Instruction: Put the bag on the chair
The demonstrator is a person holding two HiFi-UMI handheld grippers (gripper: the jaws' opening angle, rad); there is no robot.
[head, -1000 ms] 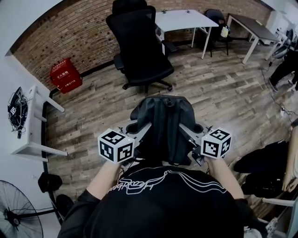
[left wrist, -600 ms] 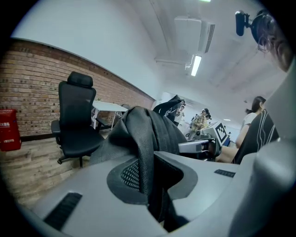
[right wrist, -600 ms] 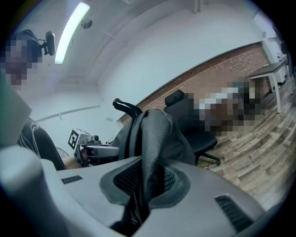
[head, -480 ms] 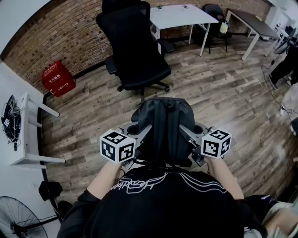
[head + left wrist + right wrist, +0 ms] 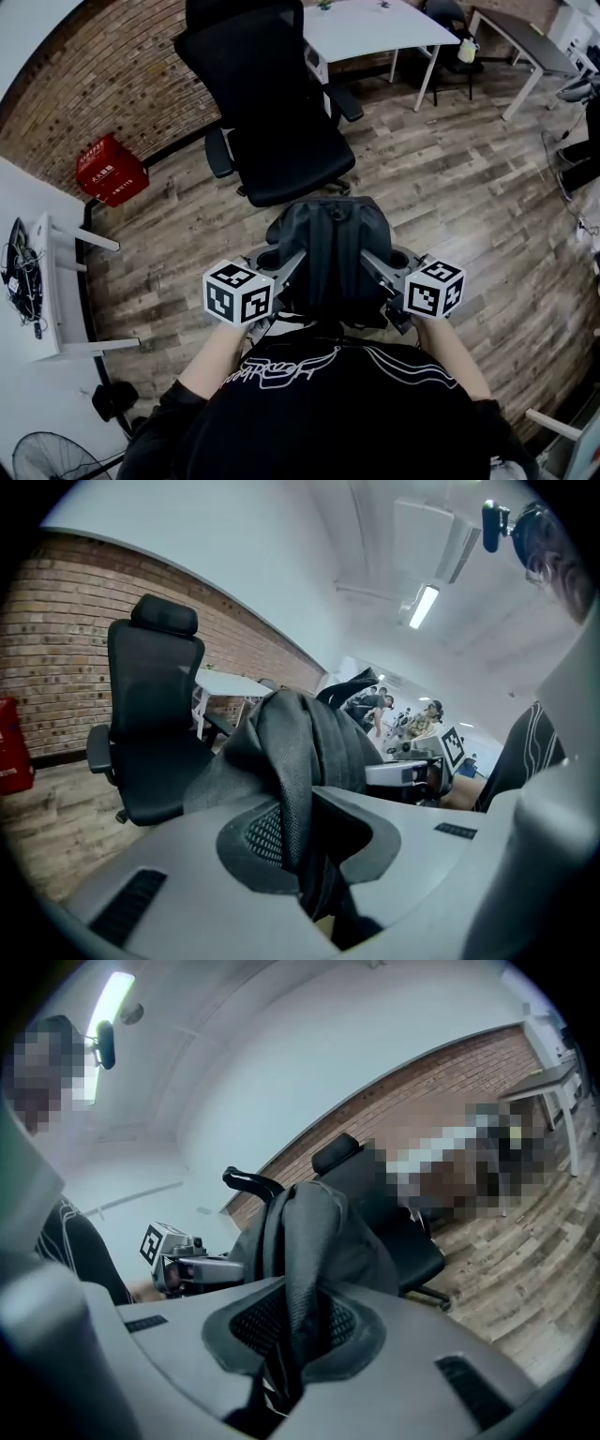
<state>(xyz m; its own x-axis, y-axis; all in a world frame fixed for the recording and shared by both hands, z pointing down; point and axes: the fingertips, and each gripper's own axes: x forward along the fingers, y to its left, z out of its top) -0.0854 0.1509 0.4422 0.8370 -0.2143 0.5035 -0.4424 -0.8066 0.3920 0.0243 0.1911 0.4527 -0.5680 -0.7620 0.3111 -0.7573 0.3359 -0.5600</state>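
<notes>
The black backpack (image 5: 326,248) hangs in the air on the near side of the black office chair (image 5: 281,141), between the chair's seat and the person's chest, above the wooden floor and not yet touching the seat. The left hand-held gripper (image 5: 294,260) is clamped on the backpack's left flank and the right hand-held gripper (image 5: 367,260) on its right flank. Each gripper view shows a padded strap or fold of dark fabric pinched between nearly closed jaws. Seen from the head camera, the backpack's long axis runs from the person towards the chair, with its far end just short of the seat's front edge. The seat lies straight ahead of both hand-held grippers and slightly to the left, so the left one is a little nearer the chair, though the difference is small. The chair's backrest stands on the far side of the seat. The coming move looks like a forward carry over the seat edge, then a lowering with both sides level.
</notes>
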